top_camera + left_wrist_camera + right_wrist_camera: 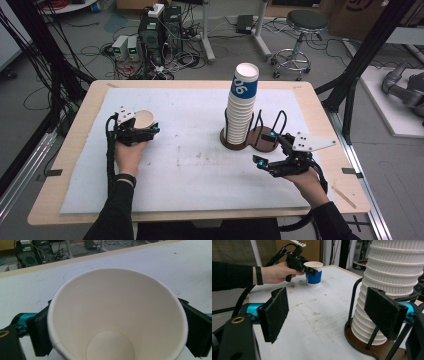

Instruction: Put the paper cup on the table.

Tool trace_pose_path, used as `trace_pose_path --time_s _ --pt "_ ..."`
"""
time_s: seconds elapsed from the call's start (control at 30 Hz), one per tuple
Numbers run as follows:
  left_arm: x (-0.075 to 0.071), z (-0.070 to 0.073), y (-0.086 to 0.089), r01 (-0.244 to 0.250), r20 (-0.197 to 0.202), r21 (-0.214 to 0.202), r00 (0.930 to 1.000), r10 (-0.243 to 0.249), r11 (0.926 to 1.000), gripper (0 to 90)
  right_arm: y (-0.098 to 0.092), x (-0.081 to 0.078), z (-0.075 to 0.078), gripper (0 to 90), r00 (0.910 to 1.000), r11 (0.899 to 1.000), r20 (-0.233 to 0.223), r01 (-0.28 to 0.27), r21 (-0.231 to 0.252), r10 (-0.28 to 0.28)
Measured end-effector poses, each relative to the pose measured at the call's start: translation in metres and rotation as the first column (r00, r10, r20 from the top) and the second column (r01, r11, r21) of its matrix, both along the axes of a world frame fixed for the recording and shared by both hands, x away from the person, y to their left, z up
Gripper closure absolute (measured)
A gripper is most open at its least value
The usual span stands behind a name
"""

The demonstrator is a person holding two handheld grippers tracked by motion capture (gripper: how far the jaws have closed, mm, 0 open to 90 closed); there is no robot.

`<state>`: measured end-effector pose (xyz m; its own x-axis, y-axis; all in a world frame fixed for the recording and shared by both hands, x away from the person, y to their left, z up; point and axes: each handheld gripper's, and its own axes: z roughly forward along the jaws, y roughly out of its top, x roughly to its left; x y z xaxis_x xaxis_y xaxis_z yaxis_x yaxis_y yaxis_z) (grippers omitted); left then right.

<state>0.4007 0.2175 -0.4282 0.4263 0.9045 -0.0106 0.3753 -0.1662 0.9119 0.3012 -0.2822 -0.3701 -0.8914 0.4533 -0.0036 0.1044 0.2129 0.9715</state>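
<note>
A blue-and-white paper cup [144, 119] stands upright on the white mat at the left. Looking down into it, the cup [112, 315] is empty, with a round rim. My left gripper [142, 129] has its jaws on either side of the cup just below the rim, and they do not squeeze it. From the right gripper view that cup [314, 273] rests on the table with the left gripper [308, 268] around it. My right gripper [265, 147] stands open and empty beside the tall stack of cups [241, 110] in a brown wire holder [260, 140].
The white mat [190, 165] covers most of the wooden table. The holder's wire hoops [352, 302] rise close to my right jaw. Behind the table are computer boxes with cables [155, 30] and a stool [302, 25] on the floor.
</note>
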Motion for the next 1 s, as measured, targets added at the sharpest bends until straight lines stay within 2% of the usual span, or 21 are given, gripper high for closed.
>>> trace_pose_path --time_s 0.1,0.2,0.4,0.47,0.57,0.8,1.0 --pt "-0.002 0.002 0.000 -0.023 -0.022 0.007 0.9995 0.024 0.9997 1.7 0.000 0.000 0.000 20.3 1.0000 1.000 0.000 -0.002 -0.001 0.002" --pt "-0.004 0.005 0.001 -0.025 -0.034 -0.001 0.9991 0.025 0.9997 1.7 0.000 0.000 0.000 20.3 1.0000 1.000 0.002 -0.004 0.001 0.004" --pt "-0.013 0.013 0.000 -0.050 -0.060 0.047 0.9969 0.052 0.9977 1.7 0.000 -0.001 0.000 20.2 1.0000 1.000 -0.003 -0.004 0.003 0.004" --pt "-0.018 0.016 0.000 -0.052 -0.052 0.049 0.9972 0.054 0.9975 1.7 0.000 -0.001 0.000 20.3 1.0000 1.000 -0.003 -0.004 0.003 0.004" --pt "-0.027 0.017 0.003 -0.065 -0.060 0.029 0.9960 0.067 0.9975 1.7 0.000 0.000 0.000 20.3 1.0000 1.000 -0.003 -0.002 0.002 0.002" --pt "-0.049 0.021 0.005 -0.036 -0.027 0.003 0.9990 0.036 0.9994 1.7 0.000 0.001 -0.001 20.2 1.0000 1.000 -0.006 0.000 -0.003 0.000" --pt "-0.068 0.028 0.000 0.022 0.004 -0.018 0.9998 -0.021 0.9996 1.7 -0.001 0.003 -0.003 20.0 0.9999 1.000 -0.015 0.005 0.002 -0.005"
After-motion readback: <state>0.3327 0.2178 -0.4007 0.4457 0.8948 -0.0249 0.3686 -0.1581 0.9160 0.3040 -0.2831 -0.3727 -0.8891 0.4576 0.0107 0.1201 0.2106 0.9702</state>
